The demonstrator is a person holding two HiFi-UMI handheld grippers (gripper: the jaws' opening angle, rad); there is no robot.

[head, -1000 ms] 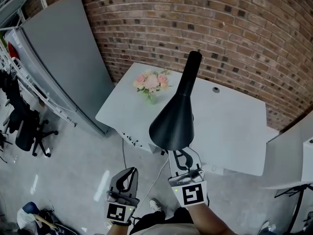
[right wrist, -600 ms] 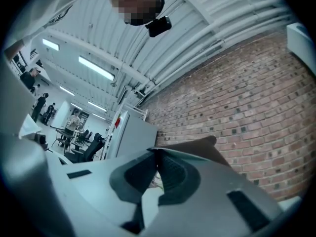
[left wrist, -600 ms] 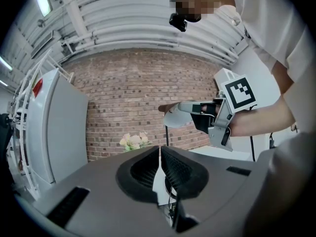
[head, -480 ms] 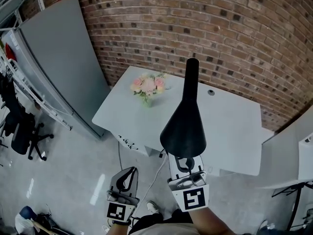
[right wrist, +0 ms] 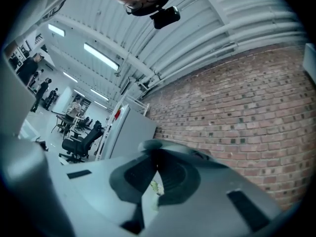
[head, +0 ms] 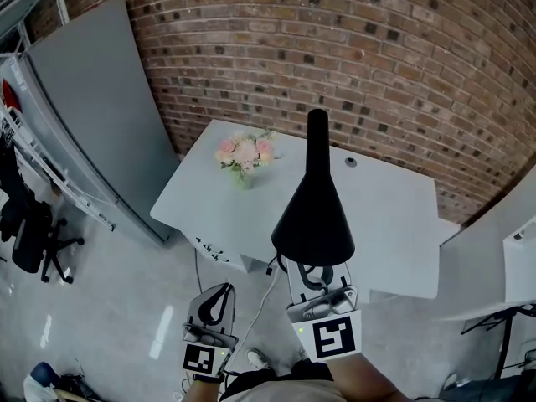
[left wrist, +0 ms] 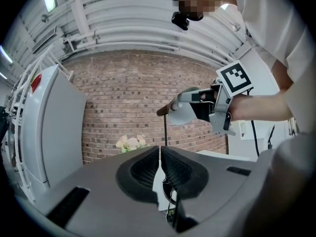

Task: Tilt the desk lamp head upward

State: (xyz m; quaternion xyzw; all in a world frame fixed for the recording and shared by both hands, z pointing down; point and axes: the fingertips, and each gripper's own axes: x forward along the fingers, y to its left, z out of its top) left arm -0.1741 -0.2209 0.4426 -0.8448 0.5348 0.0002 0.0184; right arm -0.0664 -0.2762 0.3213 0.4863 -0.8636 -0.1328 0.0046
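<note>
Right gripper pinches lamp head rim, cone runs straight away from it

Right gripper (head: pixel 316 276) clenched on the wide near rim of the black desk lamp head (head: pixel 313 212), which hangs over the near edge of the white desk (head: pixel 394 216); its long axis points from the jaws out across the desk, narrow neck end farthest. Left gripper (head: pixel 218 301) jaws pressed together on nothing, off the desk's near edge, apart from the lamp, so the tilt-up likely falls to the right one, lifting the rim
</note>
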